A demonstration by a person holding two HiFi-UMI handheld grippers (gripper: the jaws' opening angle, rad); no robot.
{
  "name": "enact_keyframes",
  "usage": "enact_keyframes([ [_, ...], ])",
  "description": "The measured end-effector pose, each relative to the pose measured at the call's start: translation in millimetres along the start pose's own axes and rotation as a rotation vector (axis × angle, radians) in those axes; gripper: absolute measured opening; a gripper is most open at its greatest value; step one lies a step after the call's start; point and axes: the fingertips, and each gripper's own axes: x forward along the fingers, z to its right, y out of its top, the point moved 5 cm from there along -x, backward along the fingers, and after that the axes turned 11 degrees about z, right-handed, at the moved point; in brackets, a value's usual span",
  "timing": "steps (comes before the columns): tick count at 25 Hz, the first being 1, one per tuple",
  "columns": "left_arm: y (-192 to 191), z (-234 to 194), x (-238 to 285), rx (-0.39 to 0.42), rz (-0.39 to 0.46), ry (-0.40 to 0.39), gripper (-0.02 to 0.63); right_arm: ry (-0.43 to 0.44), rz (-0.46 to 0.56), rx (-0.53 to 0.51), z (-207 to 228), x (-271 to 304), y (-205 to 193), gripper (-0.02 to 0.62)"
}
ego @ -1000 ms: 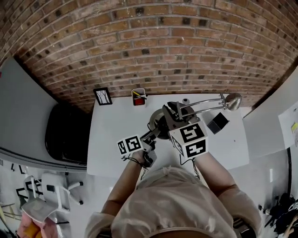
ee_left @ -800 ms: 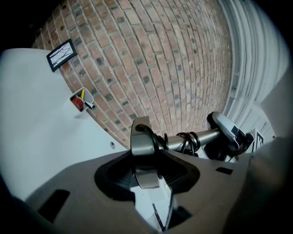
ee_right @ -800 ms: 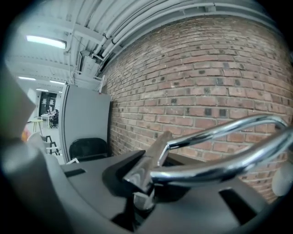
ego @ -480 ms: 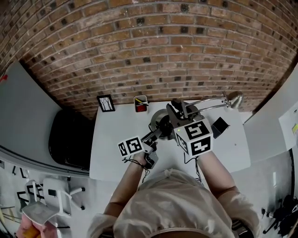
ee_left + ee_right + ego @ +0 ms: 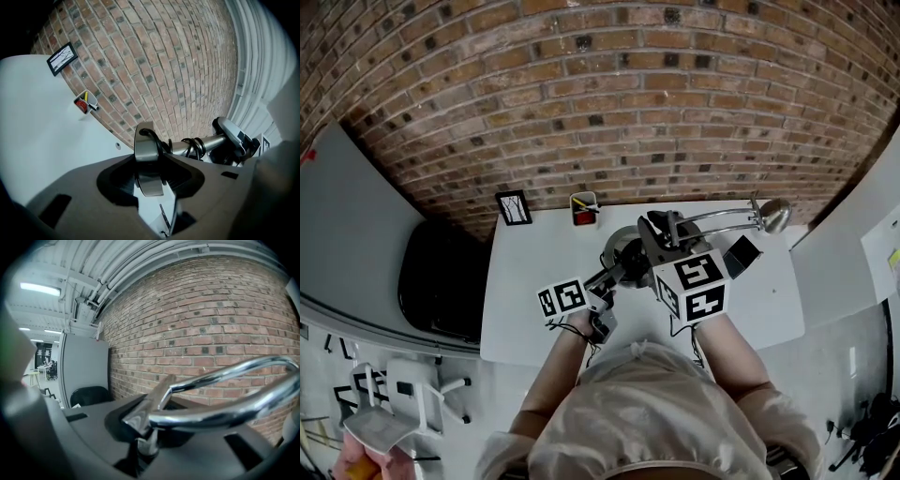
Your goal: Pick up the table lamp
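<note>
Since neither hand has shifted, jaws of the left gripper point(image 5: 616, 268) stay clamped on the base of the table lamp point(image 5: 727, 214), those of the right gripper point(image 5: 662, 227) on its chrome arm, over the desk point(image 5: 534, 291); the lift seems barely begun.

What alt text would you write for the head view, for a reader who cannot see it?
Seen from above, a person grips a chrome table lamp with two grippers, the left gripper on its base, the right gripper on its arm. A picture frame and pen holder stand on the white table by a brick wall.
</note>
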Motion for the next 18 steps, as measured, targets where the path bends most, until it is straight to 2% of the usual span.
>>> enact_keyframes([
  [18, -6, -9, -3, 0.004, -0.044, 0.003, 0.164, -0.022, -0.031, 0.032, 1, -3, -13, 0.064],
])
